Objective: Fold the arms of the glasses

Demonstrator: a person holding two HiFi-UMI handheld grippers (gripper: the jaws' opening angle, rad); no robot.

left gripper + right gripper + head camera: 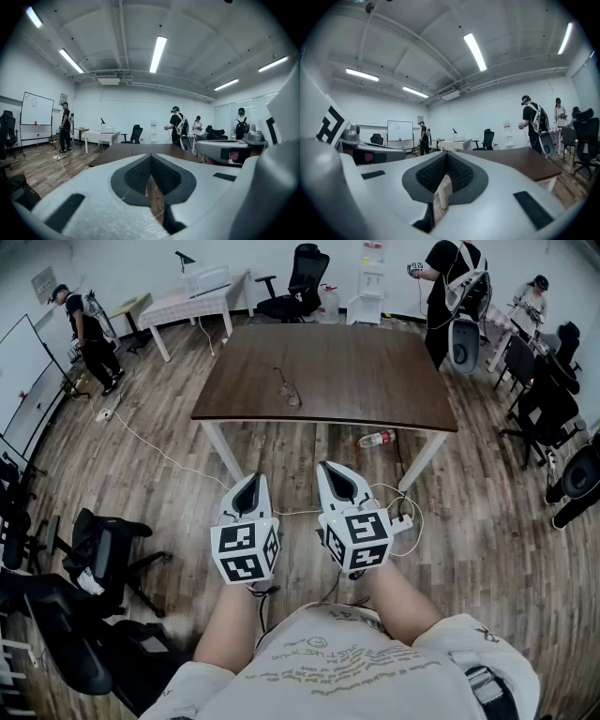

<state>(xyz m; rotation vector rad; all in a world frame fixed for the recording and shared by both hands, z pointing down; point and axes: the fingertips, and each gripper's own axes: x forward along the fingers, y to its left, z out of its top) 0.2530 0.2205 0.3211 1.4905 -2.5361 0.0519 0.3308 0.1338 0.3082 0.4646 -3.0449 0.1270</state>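
Observation:
A pair of thin wire-framed glasses (288, 390) lies on the dark brown table (375, 381), left of its middle, with the arms spread. Both grippers are held close to the person's body, well short of the table's near edge and above the wooden floor. The left gripper (253, 480) is shut with nothing between its jaws, and its tips meet in the left gripper view (151, 156). The right gripper (330, 468) is likewise shut and empty, as the right gripper view (446, 154) shows. Both point toward the table.
A plastic bottle (377, 439) lies on the floor under the table's near right side. A power strip with cables (401, 517) sits right of the grippers. Black office chairs (103, 549) stand at the left. People stand at the back near a white table (192, 301).

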